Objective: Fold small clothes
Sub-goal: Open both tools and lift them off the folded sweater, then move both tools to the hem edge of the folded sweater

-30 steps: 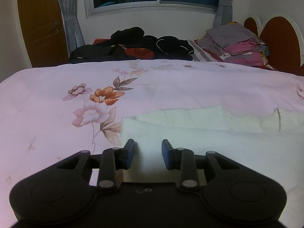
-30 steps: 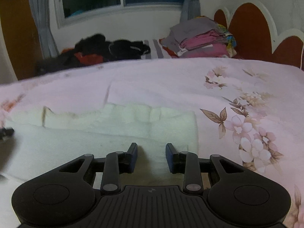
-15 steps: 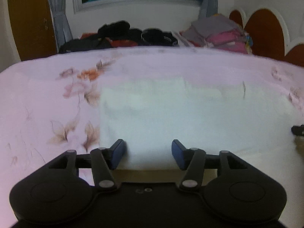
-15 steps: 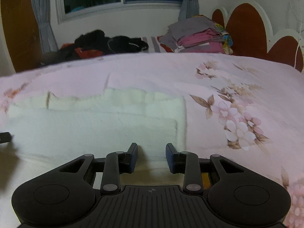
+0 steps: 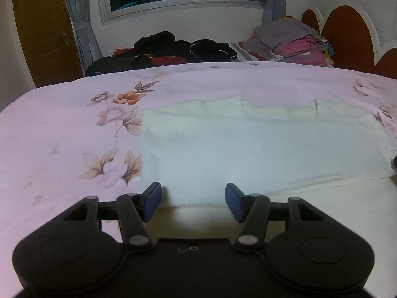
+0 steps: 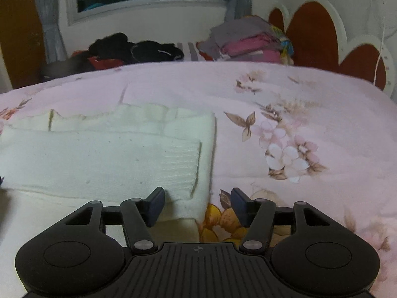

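A white knit garment (image 5: 248, 149) lies flat on the pink floral bedspread (image 5: 62, 136), folded into layers with a ribbed cuff (image 6: 178, 164) on top at its right end. My left gripper (image 5: 193, 202) is open and empty just above the garment's near left edge. My right gripper (image 6: 197, 206) is open and empty over the garment's near right corner (image 6: 196, 208); the garment also fills the left of the right wrist view (image 6: 99, 154).
A pile of dark clothes (image 5: 163, 52) and a stack of folded grey and pink clothes (image 5: 287, 42) lie at the far end of the bed. A red and white headboard (image 6: 322, 37) stands at the right, a wooden door (image 5: 42, 29) at the left.
Both grippers have opened wider and drawn back toward the garment's near edge. The upper layer now lies flat on the garment, released.
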{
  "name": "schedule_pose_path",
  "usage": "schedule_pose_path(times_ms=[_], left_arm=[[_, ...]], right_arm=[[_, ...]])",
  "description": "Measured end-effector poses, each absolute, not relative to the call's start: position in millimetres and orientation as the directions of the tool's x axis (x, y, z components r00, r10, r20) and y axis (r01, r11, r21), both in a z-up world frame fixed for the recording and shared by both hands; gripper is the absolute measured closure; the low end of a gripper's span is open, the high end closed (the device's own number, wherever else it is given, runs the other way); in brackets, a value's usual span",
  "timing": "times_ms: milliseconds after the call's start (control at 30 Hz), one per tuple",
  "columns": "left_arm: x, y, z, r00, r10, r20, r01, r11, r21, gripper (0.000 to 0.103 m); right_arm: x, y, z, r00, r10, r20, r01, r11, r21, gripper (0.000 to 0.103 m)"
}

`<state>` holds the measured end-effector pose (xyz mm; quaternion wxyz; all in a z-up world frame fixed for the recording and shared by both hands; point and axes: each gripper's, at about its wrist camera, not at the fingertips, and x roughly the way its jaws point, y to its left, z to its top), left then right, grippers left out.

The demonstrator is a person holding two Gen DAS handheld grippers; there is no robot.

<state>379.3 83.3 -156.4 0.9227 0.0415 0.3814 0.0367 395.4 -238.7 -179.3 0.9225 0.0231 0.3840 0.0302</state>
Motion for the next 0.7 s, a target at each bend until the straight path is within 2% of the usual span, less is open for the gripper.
schedule_pose_path(times_ms=[333,700], left_arm=[[310.6,87.4,-137.5,0.69,0.104,-0.716,-0.072,0.995,0.075,0.044],[233.2,95.8,-125.9,0.685,0.045,-0.727,-0.034,0.999,0.03,0.042]], right_arm=[[348.9,-242.9,-164.8,0.686,0.22,-0.693,-0.162,0.975,0.149,0.045],[252.4,-238.7,-152.7,0.677,0.243,-0.695,-0.165,0.97,0.179,0.045]])
